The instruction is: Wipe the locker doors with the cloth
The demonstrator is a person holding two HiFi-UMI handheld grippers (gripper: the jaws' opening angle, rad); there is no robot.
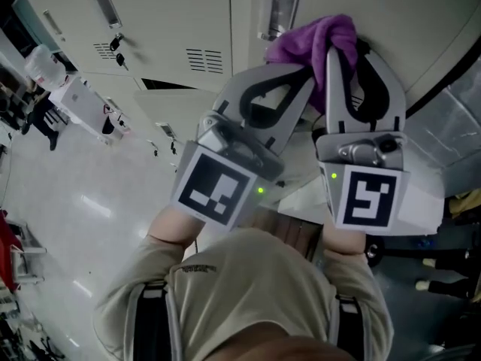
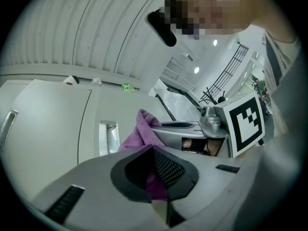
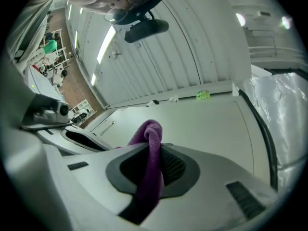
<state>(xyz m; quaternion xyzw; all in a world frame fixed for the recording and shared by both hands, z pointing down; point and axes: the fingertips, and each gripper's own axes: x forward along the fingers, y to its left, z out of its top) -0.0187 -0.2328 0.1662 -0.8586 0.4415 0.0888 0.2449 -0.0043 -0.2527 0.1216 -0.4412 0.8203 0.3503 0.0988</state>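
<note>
Left gripper (image 1: 304, 81) and right gripper (image 1: 340, 47) each had jaws closed on the purple cloth (image 1: 312, 36), raised to a cream locker door (image 1: 409, 13), wiping seemingly barely begun.

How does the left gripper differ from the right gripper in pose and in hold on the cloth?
The left gripper leans toward the purple cloth; the right gripper points straight at it. The right gripper's jaws pinch a thick fold; the left gripper's show only a sliver. Both are shut on the cloth.
</note>
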